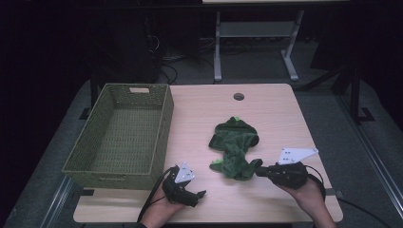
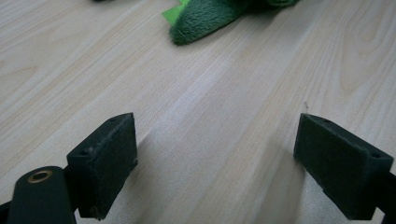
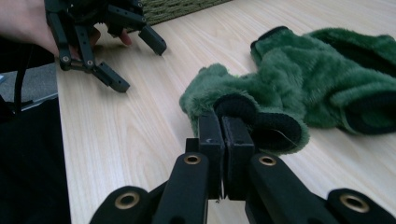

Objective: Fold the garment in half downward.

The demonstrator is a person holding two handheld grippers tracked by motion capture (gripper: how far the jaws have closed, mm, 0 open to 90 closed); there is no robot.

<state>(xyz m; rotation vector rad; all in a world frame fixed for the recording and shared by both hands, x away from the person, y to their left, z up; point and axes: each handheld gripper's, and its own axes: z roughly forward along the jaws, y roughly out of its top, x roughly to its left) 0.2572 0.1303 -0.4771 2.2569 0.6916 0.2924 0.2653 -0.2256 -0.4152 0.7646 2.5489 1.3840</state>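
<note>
Leftmost, one woven green basket stands on the table; a small label sits on its far wall, text too small to read, and its interior holds nothing. Just right of its near corner, the left claw rests on the table, jaws apart. Centre-right lies one green plush garment, crumpled, with black cuffs. The right claw is clamped together on the nearest cuff edge.
</note>
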